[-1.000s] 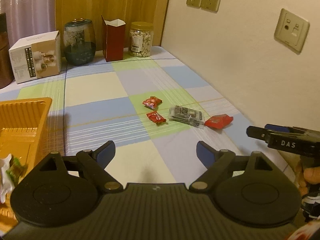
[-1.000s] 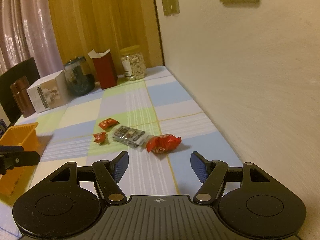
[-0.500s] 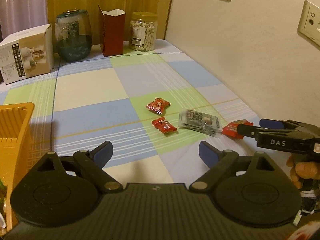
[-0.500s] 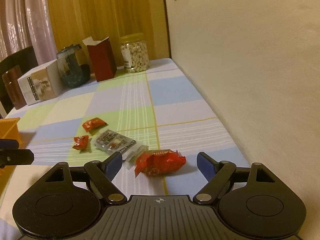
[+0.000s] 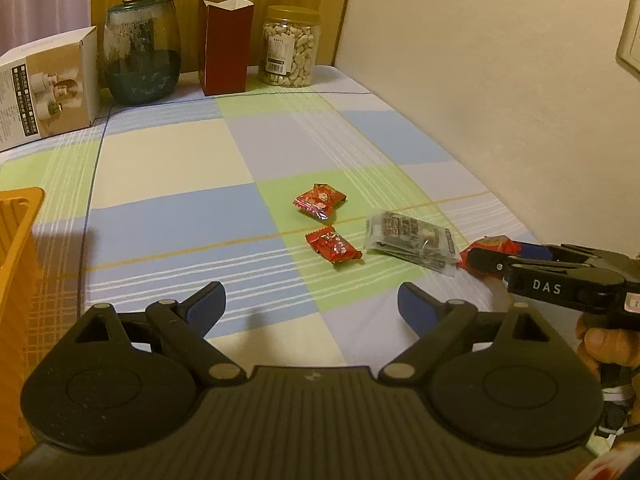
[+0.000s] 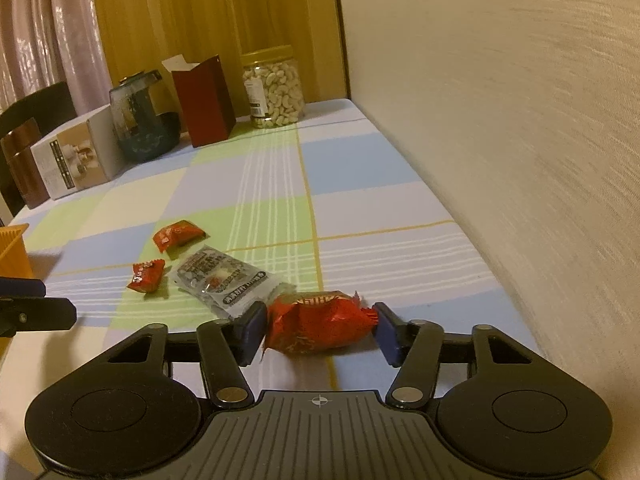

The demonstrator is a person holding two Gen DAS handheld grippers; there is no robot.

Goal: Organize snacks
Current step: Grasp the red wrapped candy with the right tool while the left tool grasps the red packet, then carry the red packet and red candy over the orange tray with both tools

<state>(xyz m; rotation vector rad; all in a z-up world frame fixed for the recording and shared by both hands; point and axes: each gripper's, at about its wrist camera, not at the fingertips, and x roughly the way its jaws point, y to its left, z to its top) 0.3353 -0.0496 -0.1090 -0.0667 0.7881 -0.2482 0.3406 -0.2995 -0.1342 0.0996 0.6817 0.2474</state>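
Spreading across the whole scene: a checked tablecloth (image 5: 168,208) in blue, green and cream, running up to a wall (image 6: 500,120) on the right, with an orange tray (image 5: 18,240) edging in at the left. Standing along the far edge, well apart from the snacks: a printed carton (image 5: 44,88), a dark glass jar (image 5: 140,48), an open red box (image 5: 224,44) and a jar of cashews (image 6: 274,88). Hovering wide open and empty over bare cloth: the left gripper (image 5: 310,306). Closing in on the biggest snack: the right gripper (image 6: 320,330), jaws having just narrowed, pads flanking the large red packet (image 6: 316,326) and seemingly touching its twisted ends, though firm pressing being hard to judge from here. Risking a slip: pinching only crinkled wrapper ends, letting the puffy, glossy packet squirt out or tear on lifting. Also risking dragging the clear grey sachet (image 6: 222,276), lying just beside the left pad with its corner possibly tucked underneath. Lying further left, near each other and untouched: two small red candies, one (image 5: 320,199) farther away, one (image 5: 333,245) nearer, both shiny with pinched ends.
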